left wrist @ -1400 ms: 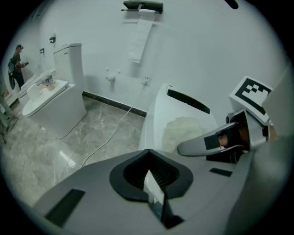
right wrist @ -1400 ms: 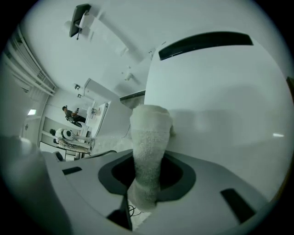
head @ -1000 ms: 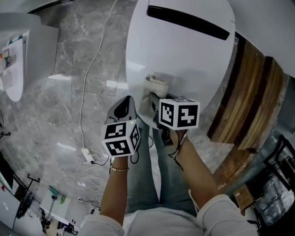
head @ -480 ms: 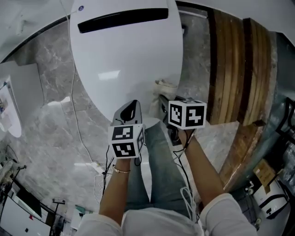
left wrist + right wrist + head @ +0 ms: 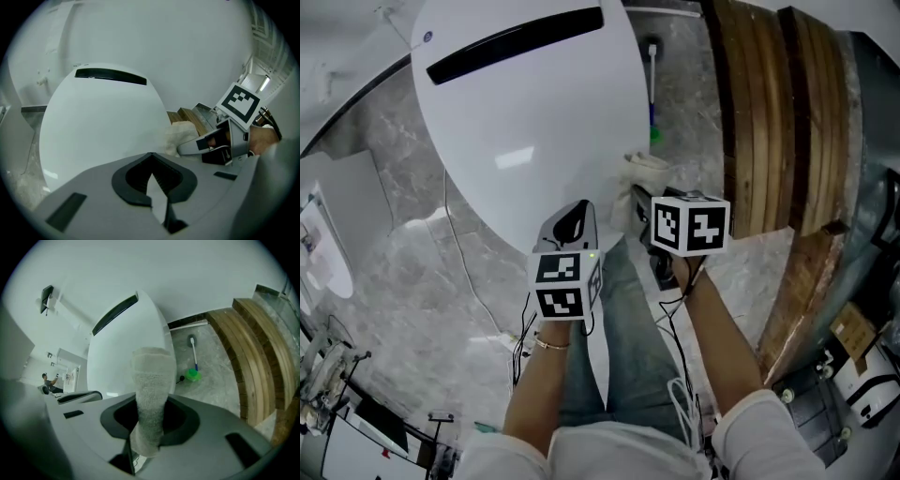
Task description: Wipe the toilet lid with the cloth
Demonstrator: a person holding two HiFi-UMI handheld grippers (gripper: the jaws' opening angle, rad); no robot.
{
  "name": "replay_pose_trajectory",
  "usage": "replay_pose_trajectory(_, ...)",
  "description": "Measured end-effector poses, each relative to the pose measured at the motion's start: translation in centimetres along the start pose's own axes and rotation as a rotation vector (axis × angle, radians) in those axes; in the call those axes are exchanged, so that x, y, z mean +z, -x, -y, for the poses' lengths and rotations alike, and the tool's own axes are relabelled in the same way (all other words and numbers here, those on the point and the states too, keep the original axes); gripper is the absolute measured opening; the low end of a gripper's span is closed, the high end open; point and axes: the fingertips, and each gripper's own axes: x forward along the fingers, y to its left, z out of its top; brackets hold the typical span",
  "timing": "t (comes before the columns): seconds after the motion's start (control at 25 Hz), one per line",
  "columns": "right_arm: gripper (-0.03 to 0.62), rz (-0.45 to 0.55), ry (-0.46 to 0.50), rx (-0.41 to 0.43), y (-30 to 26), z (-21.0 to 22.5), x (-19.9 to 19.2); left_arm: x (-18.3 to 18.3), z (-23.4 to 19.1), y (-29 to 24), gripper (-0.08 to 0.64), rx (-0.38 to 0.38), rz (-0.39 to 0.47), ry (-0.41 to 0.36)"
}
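The white toilet lid (image 5: 525,122) is closed and has a dark slot near its back. A pale cloth (image 5: 645,173) lies bunched against the lid's front right edge. My right gripper (image 5: 630,202) is shut on the cloth (image 5: 151,394), which stands up between its jaws. Just left of it, my left gripper (image 5: 574,211) hangs over the lid's front rim, shut with nothing in it (image 5: 152,176). The left gripper view shows the lid (image 5: 103,122), the cloth (image 5: 180,136) and the right gripper (image 5: 220,143) beside it.
Wooden slatted steps (image 5: 769,122) rise to the right of the toilet. A toilet brush with a green base (image 5: 654,131) stands between them. A white cable (image 5: 459,262) trails over the marble floor on the left. The person's jeans-clad legs (image 5: 619,356) are below the grippers.
Both grippers have slid sideways along the lid's front, taking the cloth from near the front middle to the right edge. The head view has swung so that the lid now sits further left.
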Motion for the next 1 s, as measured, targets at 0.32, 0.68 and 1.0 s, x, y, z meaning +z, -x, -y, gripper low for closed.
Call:
replay_pose_trajectory(0.32, 0.103, -0.075, 0.115, 0.158, -1.3, -8.7, -2.7, -2.2, -6.7, 5.0, 0.012, 0.134, 0.02, 0.1)
replay_pose_trajectory(0.68, 0.103, -0.226, 0.227, 0.257, -6.5, -18.6, -10.8, -7.3, -14.0, 10.3, 0.012, 0.25, 0.009, 0.224)
replay_pose_trajectory(1.0, 0.103, -0.193, 0.142, 0.16, -5.3, -13.6, -10.8, -7.7, -11.3, 8.8, 0.012, 0.185, -0.003, 0.199)
